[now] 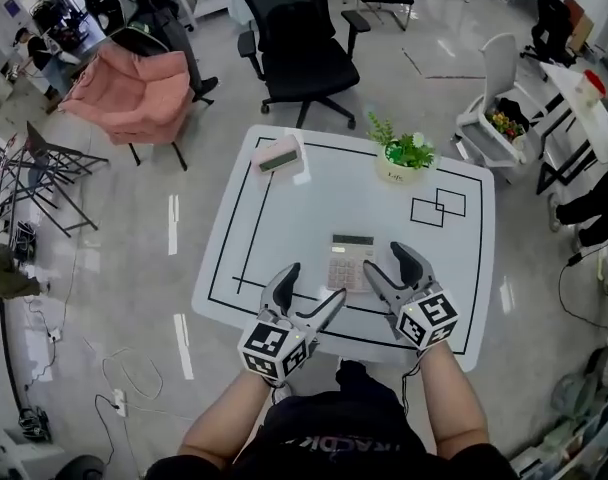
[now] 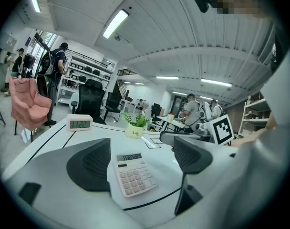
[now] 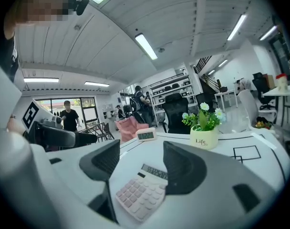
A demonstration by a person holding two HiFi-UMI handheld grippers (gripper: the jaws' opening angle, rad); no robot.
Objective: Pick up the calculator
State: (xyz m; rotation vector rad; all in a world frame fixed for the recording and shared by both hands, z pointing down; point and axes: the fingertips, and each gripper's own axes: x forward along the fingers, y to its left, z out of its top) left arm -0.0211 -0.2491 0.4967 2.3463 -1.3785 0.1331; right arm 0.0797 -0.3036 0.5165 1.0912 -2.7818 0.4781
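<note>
The pale pink rectangular plastic calculator (image 1: 351,261), long axis near-far, lies between the spread, empty left tongs (image 1: 314,283) and right tongs (image 1: 387,265), nearer the right.

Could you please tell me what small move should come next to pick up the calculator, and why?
Probably ease the right gripper forward and down over the calculator: its fingers stand open, and the calculator lies flat on the table just ahead, in line between them, not yet touched.

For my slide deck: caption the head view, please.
Both open, left gripper and right gripper near the calculator on a white table; digital clock, potted plant beyond.
</note>
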